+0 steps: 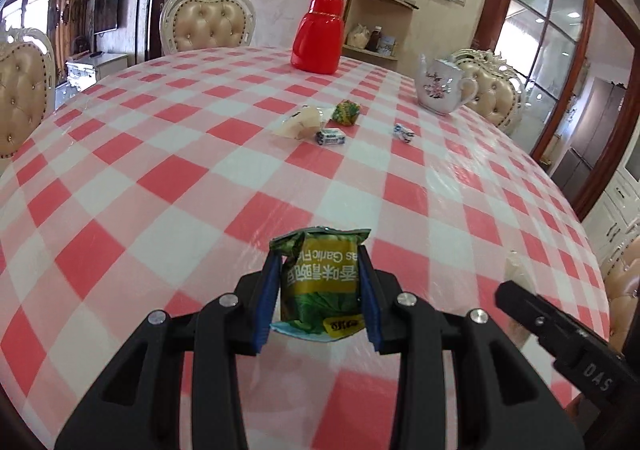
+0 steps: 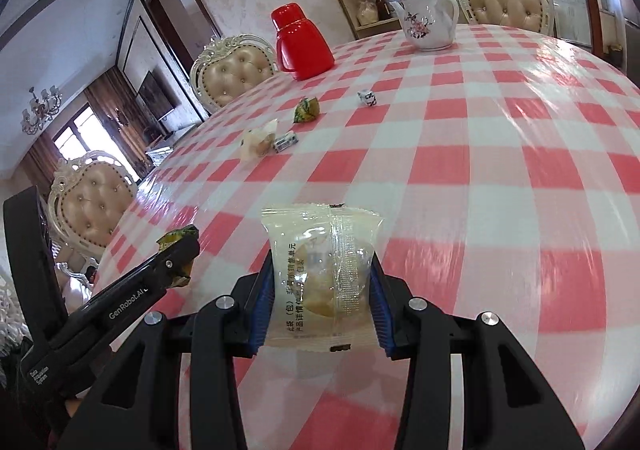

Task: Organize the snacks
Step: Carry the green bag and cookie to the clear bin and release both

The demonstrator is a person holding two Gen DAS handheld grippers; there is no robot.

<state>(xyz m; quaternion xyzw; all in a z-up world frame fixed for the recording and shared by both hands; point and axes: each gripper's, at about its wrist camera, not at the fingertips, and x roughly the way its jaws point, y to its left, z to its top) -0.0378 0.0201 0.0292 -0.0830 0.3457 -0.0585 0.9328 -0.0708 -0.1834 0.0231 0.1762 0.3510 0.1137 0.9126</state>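
Left gripper point(image 1: 320, 282): pinched on a green snack packet point(image 1: 320, 282).
Right gripper point(image 2: 322, 286): pinched on a clear cake packet point(image 2: 322, 274).
Loose snacks point(image 1: 330, 125): seen at 12 o'clock on the checked tablecloth point(image 1: 160, 177).

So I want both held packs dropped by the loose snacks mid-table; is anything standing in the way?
Nothing visible does. Only bare checked tablecloth lies between the green pack in the left gripper, the clear pack in the right gripper, and the loose snacks.
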